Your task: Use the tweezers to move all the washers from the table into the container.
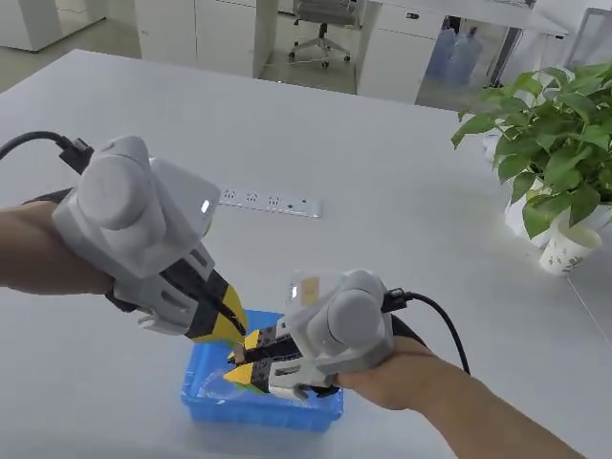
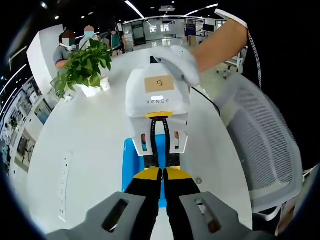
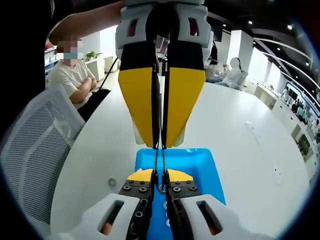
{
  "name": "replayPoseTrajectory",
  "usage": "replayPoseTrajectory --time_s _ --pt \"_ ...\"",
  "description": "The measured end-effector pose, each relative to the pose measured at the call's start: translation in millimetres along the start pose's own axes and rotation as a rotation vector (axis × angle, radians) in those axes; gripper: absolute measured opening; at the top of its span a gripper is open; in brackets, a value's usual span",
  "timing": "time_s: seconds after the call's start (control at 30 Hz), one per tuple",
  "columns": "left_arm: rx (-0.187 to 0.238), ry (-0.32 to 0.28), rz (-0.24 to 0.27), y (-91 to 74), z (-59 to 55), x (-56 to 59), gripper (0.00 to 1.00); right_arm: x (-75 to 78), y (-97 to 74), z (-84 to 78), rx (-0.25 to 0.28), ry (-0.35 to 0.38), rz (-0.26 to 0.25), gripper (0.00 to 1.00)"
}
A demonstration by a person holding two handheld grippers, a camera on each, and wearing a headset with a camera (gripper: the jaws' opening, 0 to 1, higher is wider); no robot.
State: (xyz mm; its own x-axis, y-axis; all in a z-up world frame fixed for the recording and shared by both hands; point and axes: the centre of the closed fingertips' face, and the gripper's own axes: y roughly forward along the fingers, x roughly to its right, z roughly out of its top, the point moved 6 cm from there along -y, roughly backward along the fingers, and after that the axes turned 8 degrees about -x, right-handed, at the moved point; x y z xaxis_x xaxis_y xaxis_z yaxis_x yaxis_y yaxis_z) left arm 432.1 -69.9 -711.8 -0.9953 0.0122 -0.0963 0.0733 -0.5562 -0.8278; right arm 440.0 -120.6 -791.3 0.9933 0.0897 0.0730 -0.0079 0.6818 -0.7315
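Note:
A blue container [image 1: 203,384] sits on the white table near its front edge, also seen as the blue container [image 3: 200,165] below both grippers. My left gripper [image 1: 229,325] points down over it, its yellow jaws shut on thin dark tweezers [image 3: 159,125]. The right gripper [image 1: 244,368] faces it from the other side; in its own view the right gripper [image 3: 160,182] is closed around the tweezers' lower ends, just above the container. One small washer [image 3: 112,182] lies on the table beside the container, the same washer [image 2: 199,180] seen from the left gripper [image 2: 161,175].
A power strip [image 1: 270,202] lies mid-table behind the grippers. A potted plant [image 1: 555,124] and a white cup [image 1: 566,251] stand at the right edge. A mesh office chair [image 2: 265,140] is close to the table's near side. People sit farther off.

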Motion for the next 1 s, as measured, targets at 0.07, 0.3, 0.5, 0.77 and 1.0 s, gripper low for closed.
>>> replayPoseTrajectory --time_s 0.07,0.3,0.5,0.77,1.0 --pt "0.001 -0.004 -0.003 3.1 -1.9 -0.8 0.05 0.6 2.2 -2.5 -0.004 0.004 0.005 0.09" --pt "-0.006 -0.014 -0.013 13.0 -8.2 -2.4 0.05 1.6 10.8 -10.6 -0.015 0.022 0.025 0.09" --pt "-0.01 -0.023 -0.02 18.7 -13.1 -3.2 0.05 1.8 16.6 -15.4 -0.024 0.028 0.038 0.09" --pt "-0.023 -0.026 -0.03 26.8 -18.2 -6.1 0.05 4.1 23.6 -21.7 -0.043 0.029 0.053 0.1" --pt "-0.027 -0.026 -0.036 30.5 -18.9 -7.0 0.05 5.3 25.0 -25.3 -0.056 0.021 0.053 0.1"
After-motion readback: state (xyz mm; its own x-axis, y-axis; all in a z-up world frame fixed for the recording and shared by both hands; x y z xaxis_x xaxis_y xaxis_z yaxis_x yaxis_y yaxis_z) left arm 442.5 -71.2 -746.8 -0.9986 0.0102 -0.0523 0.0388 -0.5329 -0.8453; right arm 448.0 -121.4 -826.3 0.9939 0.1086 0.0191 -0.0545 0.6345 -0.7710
